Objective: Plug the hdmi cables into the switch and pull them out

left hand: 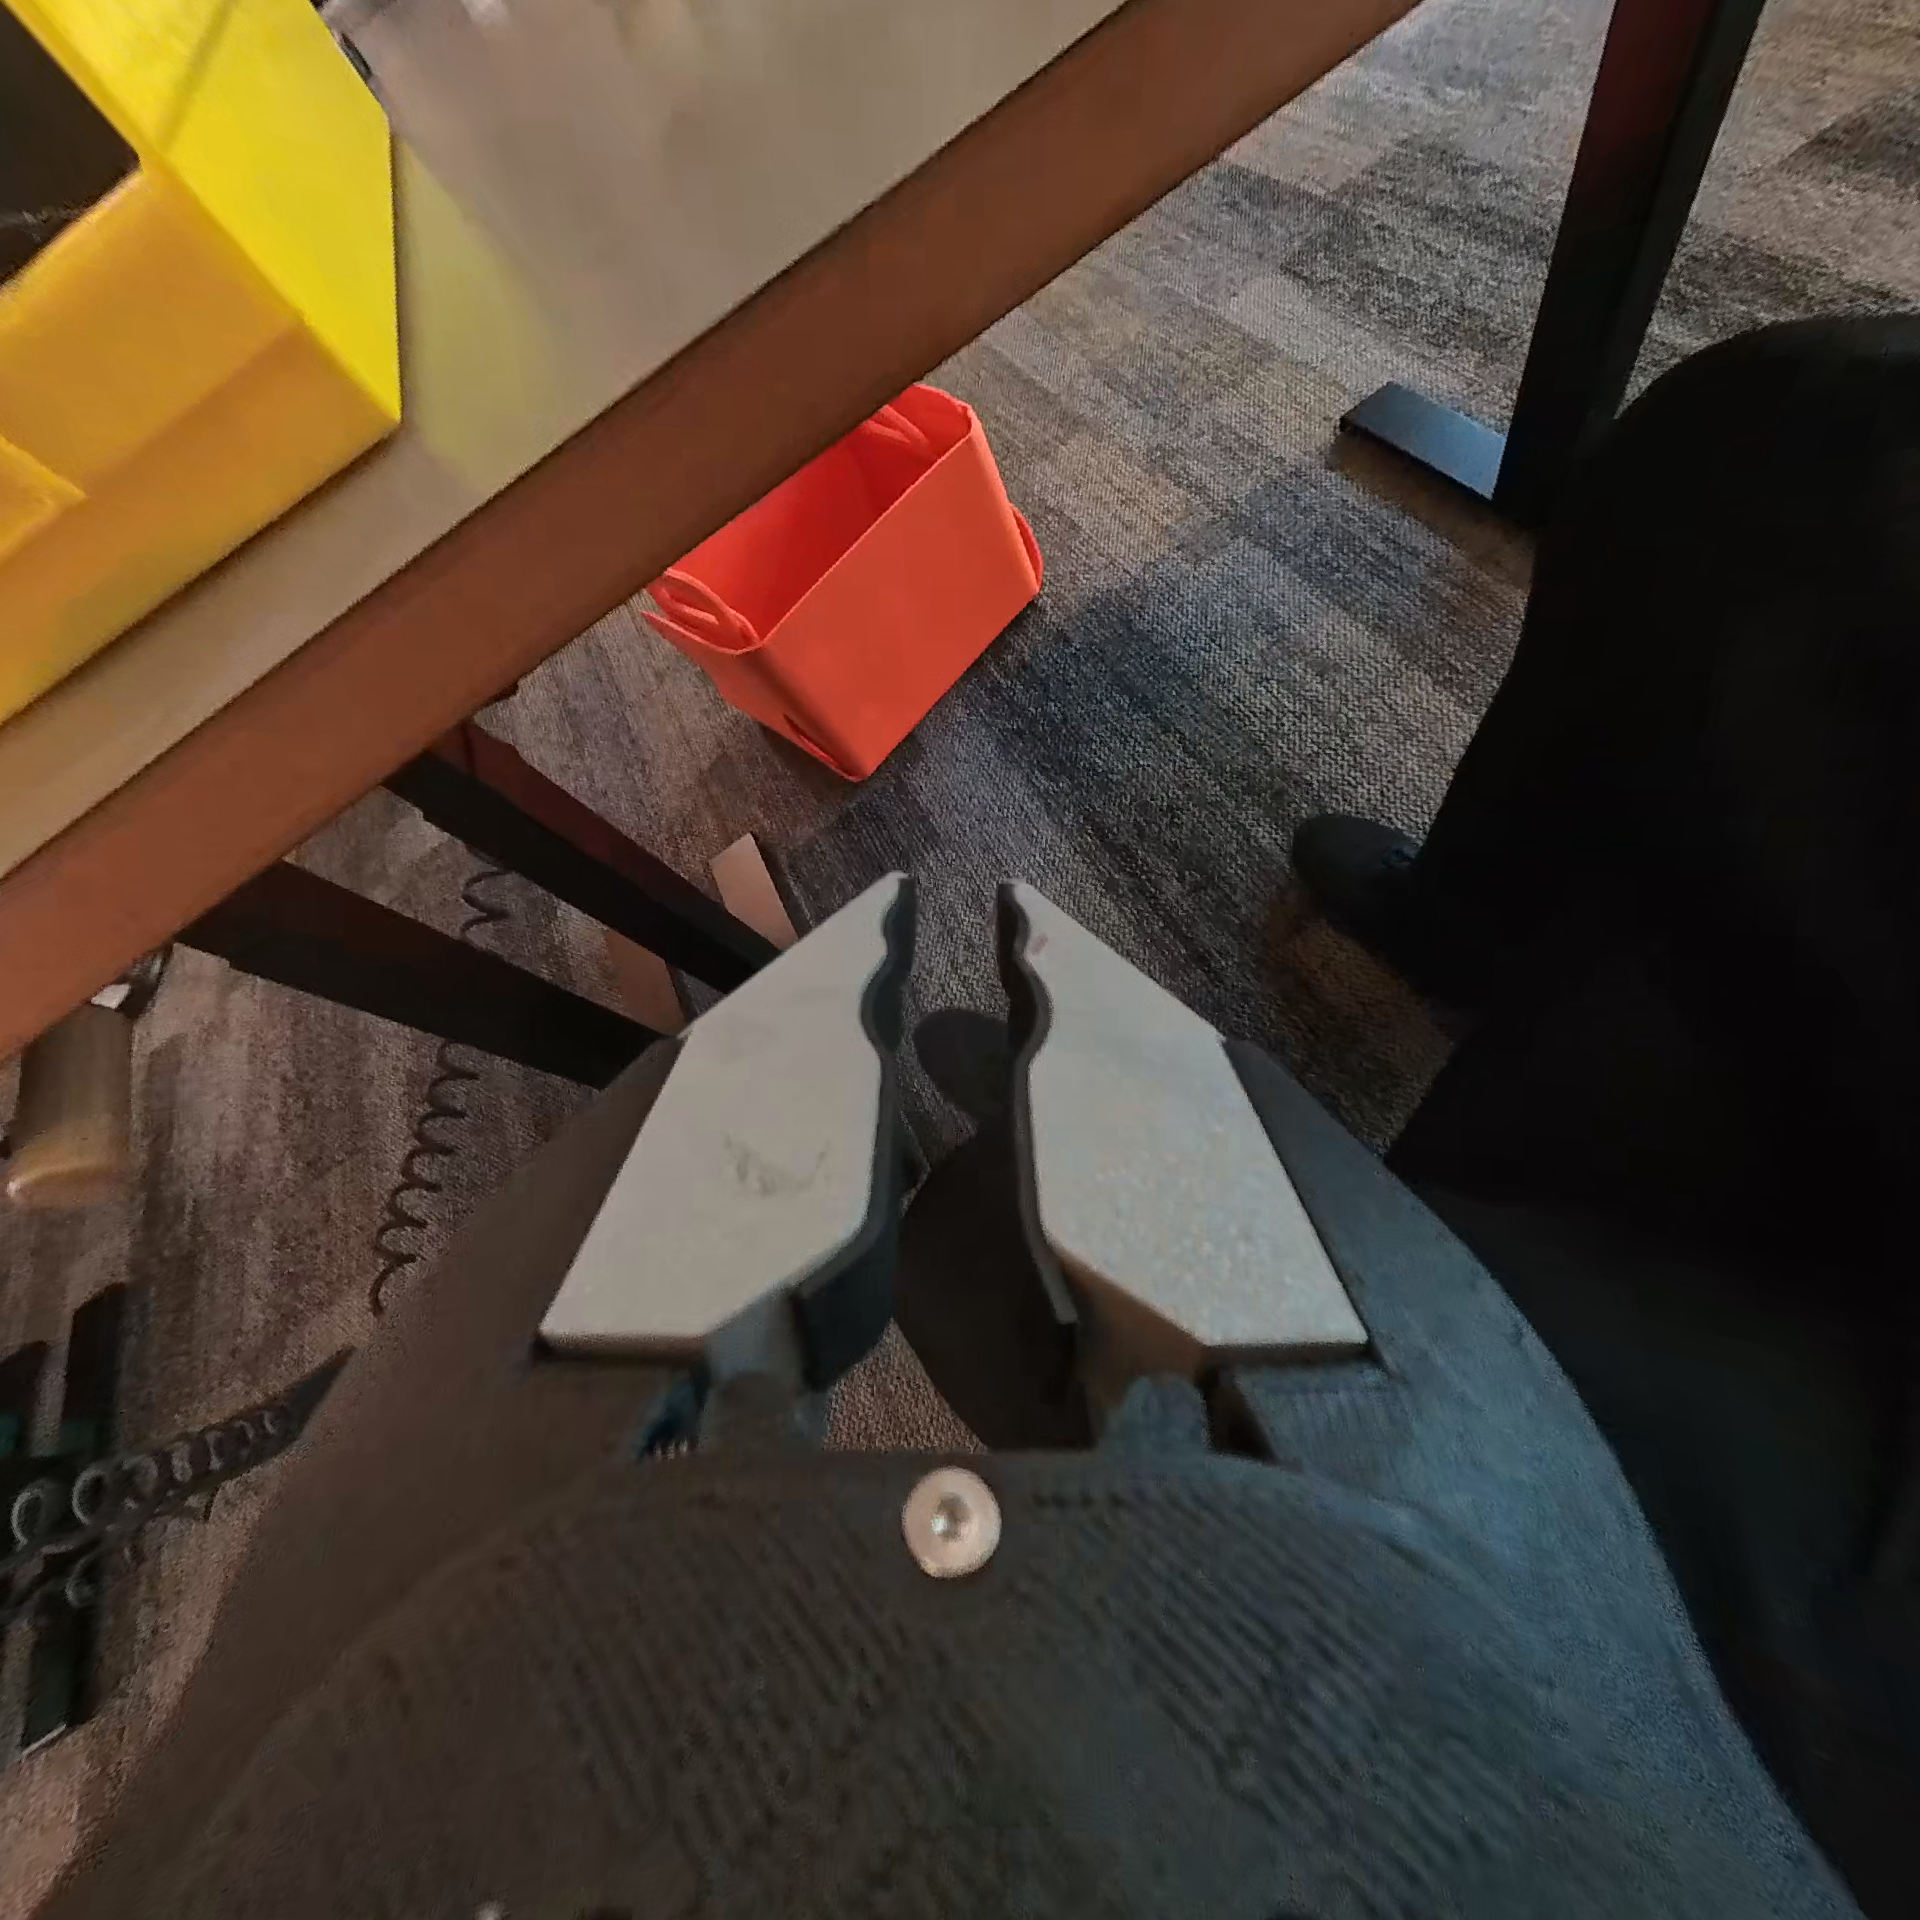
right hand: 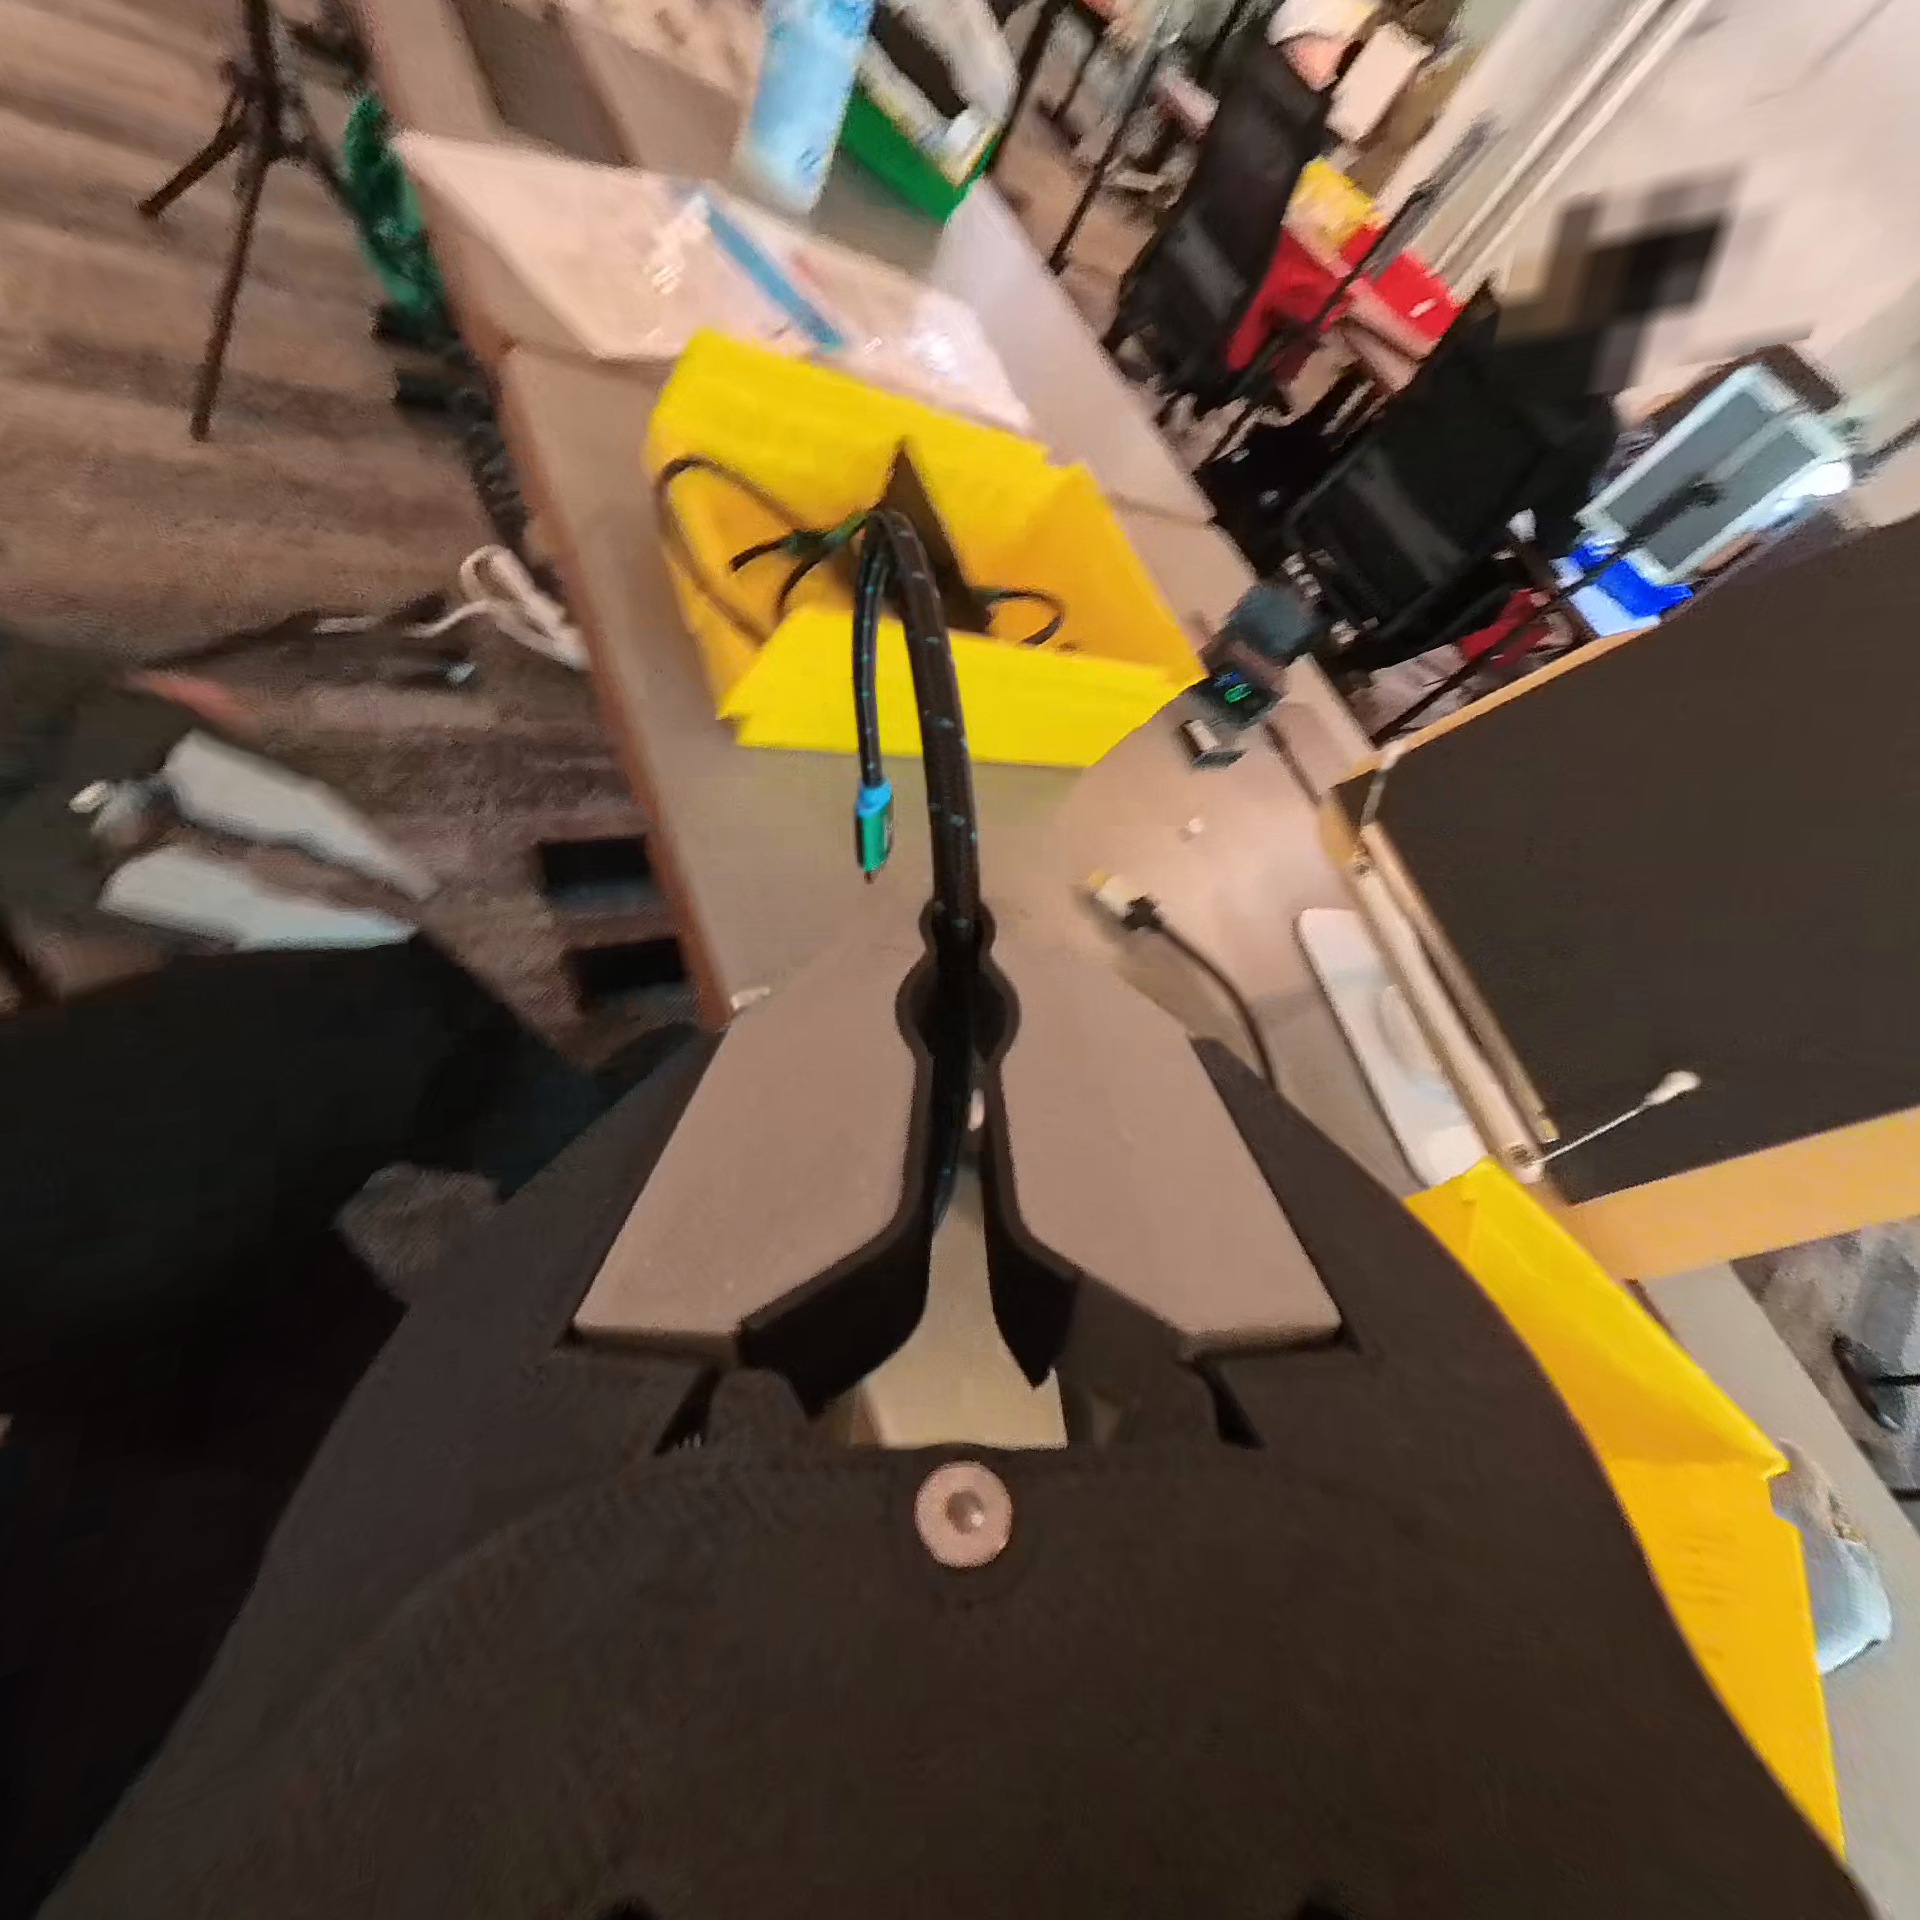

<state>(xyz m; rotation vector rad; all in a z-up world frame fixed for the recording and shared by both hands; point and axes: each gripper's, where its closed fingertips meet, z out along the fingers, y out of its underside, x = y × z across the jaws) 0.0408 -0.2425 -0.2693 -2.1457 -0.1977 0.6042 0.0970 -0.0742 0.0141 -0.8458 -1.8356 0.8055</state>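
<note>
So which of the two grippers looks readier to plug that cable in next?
The right gripper: it is shut on the braided cable above the table. The left gripper is open, empty, and points below the table edge toward the carpet.

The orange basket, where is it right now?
In the left wrist view, the orange basket sits on the carpet just beyond the table edge, ahead of the open left gripper.
</note>
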